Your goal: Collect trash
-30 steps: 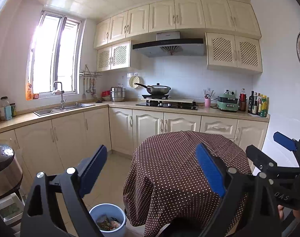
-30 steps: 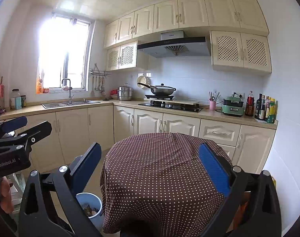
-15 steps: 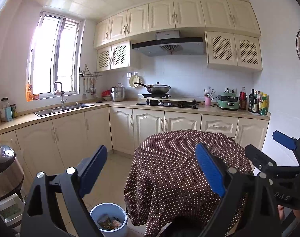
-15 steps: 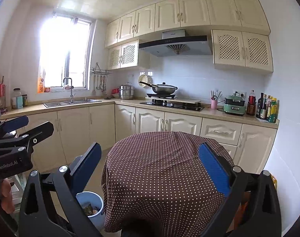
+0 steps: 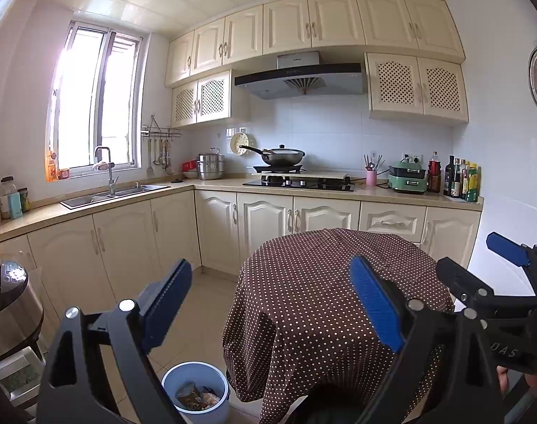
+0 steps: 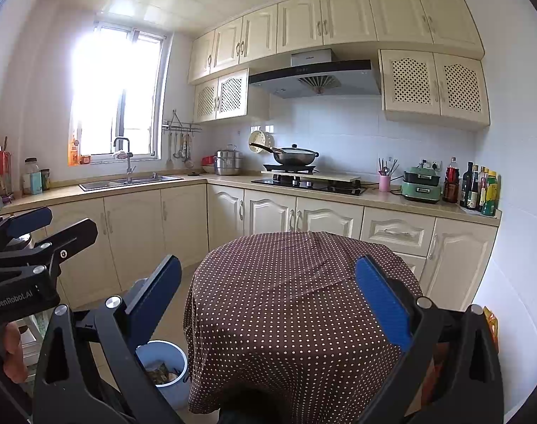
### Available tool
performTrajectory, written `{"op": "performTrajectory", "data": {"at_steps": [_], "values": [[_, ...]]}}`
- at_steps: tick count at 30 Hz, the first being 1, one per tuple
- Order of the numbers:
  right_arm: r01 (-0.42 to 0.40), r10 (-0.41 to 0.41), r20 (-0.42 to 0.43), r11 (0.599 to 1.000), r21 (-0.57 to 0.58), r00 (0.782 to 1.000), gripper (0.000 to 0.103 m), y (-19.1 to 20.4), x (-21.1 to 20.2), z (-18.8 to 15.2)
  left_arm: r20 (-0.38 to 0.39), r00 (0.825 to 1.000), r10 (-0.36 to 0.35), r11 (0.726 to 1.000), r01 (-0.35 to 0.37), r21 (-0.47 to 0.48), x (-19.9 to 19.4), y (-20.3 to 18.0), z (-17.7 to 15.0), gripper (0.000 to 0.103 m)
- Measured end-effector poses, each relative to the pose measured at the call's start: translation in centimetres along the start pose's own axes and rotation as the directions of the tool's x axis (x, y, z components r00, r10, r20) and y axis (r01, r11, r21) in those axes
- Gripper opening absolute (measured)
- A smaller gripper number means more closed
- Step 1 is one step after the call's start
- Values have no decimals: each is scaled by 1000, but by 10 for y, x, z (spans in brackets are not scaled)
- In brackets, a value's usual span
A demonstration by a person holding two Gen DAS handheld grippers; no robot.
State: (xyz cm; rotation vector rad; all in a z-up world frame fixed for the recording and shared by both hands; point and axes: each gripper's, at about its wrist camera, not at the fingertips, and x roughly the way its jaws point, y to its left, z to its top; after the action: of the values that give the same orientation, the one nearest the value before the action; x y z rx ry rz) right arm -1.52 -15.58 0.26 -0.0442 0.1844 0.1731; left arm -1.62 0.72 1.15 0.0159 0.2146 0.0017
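Left-wrist view: the left gripper (image 5: 268, 304) hangs with its fingers (image 5: 372, 304) spread wide and holding nothing, above a small round table under a brown polka-dot cloth (image 5: 325, 293). On the floor just to the left of that table stands a pale blue bin (image 5: 197, 387) with crumpled wrappers (image 5: 194, 396) inside it, which looks like the trash to be dealt with. The right gripper (image 6: 268, 304) is likewise agape and empty, aimed across the same table.

No loose litter shows on the cloth, so the next reach is probably down to the bin. The risk, as I judge it, is the cloth: its hem hangs close beside the bin's rim, and a finger dropping toward the bin could snag the fabric and drag it. A light plastic bin may also tip or skid on the tiles if nudged on one side.

Only the left-wrist view takes in the steel rice cooker (image 5: 6, 311) on a stand well left of the table, and the bin's whole mouth. In the right-wrist view the bin is half hidden behind a finger, but an orange scrap (image 6: 491, 321) shows low against the wall right of the table; what it is cannot be told.
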Motion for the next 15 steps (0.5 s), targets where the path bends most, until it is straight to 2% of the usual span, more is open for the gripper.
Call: {"op": "performTrajectory", "data": {"at_steps": [15], "values": [[-2,2,-3,1000,1,1000,96,0,1,-1,-4,1000,1,1000,-1,4,-1,-2,-2,89]]}}
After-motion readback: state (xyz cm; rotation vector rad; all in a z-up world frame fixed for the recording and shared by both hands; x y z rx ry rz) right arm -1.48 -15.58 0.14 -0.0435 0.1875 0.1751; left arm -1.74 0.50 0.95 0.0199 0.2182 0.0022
